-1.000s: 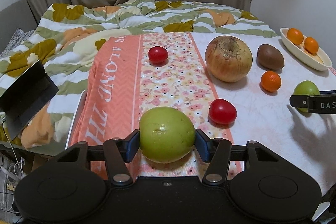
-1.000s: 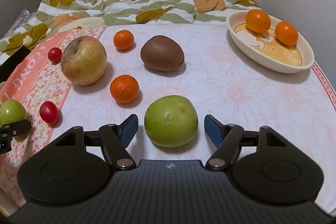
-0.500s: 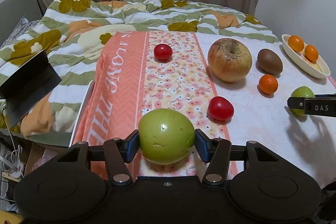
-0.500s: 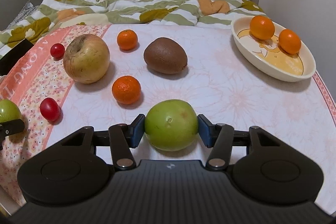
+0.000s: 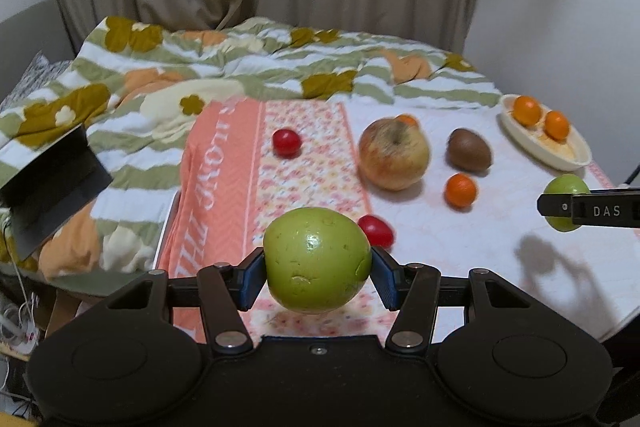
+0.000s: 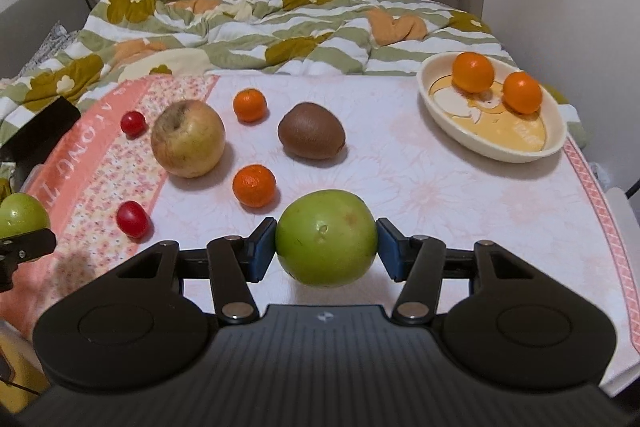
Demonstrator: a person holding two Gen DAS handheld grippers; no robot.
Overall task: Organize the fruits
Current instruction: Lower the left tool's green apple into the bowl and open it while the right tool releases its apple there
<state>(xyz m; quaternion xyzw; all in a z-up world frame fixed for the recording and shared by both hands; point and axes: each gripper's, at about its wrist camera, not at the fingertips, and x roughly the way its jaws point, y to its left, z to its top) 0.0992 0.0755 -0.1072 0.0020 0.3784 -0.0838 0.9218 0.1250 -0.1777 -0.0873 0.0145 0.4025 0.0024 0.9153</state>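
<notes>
Above the table [image 6: 440, 187], both grippers' fingers now clamp green apples, the right [image 6: 326, 247] having just closed, both lifted

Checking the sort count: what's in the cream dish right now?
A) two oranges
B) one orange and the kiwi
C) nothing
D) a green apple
A: the cream dish holds two oranges; the kiwi lies on the cloth, and the green apples are clamped in the right gripper and left gripper.
</notes>
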